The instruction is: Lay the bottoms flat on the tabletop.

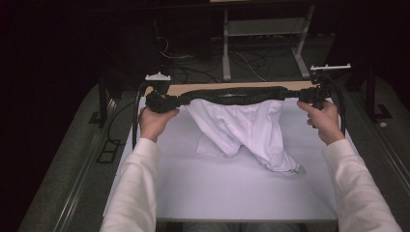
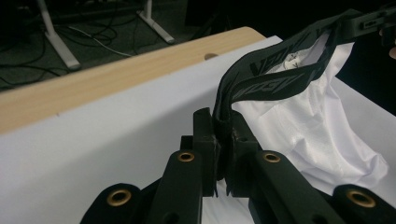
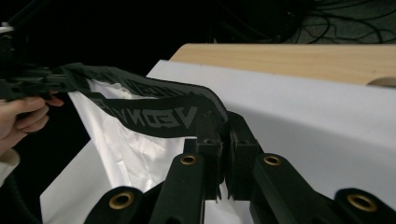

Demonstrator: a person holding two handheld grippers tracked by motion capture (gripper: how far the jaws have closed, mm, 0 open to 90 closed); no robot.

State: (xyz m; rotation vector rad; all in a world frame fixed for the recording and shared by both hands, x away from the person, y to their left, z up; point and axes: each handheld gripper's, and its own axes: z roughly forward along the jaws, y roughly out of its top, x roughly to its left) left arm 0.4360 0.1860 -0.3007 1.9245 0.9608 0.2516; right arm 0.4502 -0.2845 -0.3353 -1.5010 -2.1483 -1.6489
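Left gripper (image 1: 159, 102) and right gripper (image 1: 309, 94) each pinch one end of the black elastic waistband (image 1: 232, 94) of the white fabric shorts (image 1: 241, 128). Band stretched taut between them above the white table (image 1: 217, 188); leg fabric hangs, hem touching the top.

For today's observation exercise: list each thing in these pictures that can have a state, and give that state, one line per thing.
Left gripper: shut on the waistband.
Right gripper: shut on the waistband.
Waistband: black, stretched taut between both grippers, lifted off the table.
White garment: hanging from the waistband, crumpled, lower end resting on the table.
Table: covered by a white sheet.
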